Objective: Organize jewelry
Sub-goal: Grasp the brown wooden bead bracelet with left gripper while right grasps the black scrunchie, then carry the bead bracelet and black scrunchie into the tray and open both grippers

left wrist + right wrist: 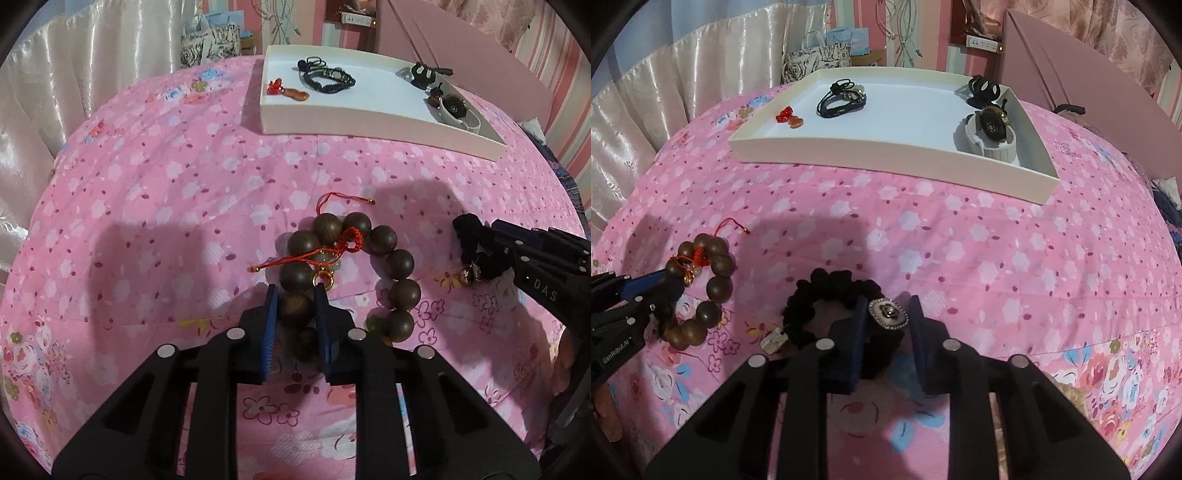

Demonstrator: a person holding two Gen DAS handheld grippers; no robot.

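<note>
Closest to the left camera, the left gripper [297,295] has its two blue fingers down on either side of the near beads of a chunky brown bead bracelet [400,264]. The fingers look pressed right against those beads, so it's gripping the bracelet, which lies in a loop on the pink flowered bedspread [147,206]. A red cord [314,254] with a small gold ring is tangled across the middle of the loop, one loose end trailing off toward the far side.

Over on the right camera, the right gripper [888,310] sits around a black scrunchie [827,284], with an oval charm [888,313] between the two fingers. There's a bit of space either side of the charm, so the fingers are partway apart around it, not clamped. A little pale tag [774,339] hangs off the scrunchie's near left side. The bracelet is just left of the scrunchie, close but not touching.

Further back on the bedspread there's a shallow white tray [886,157]. Inside it: a small red knot charm [788,117] near the left edge, a black cord bracelet [840,99] beside it, a black hair clip [982,86] in the far right corner, and a watch [991,125] on a pale cushion on the right side.

Behind the tray there's a shiny cream curtain [665,92] on the left.
</note>
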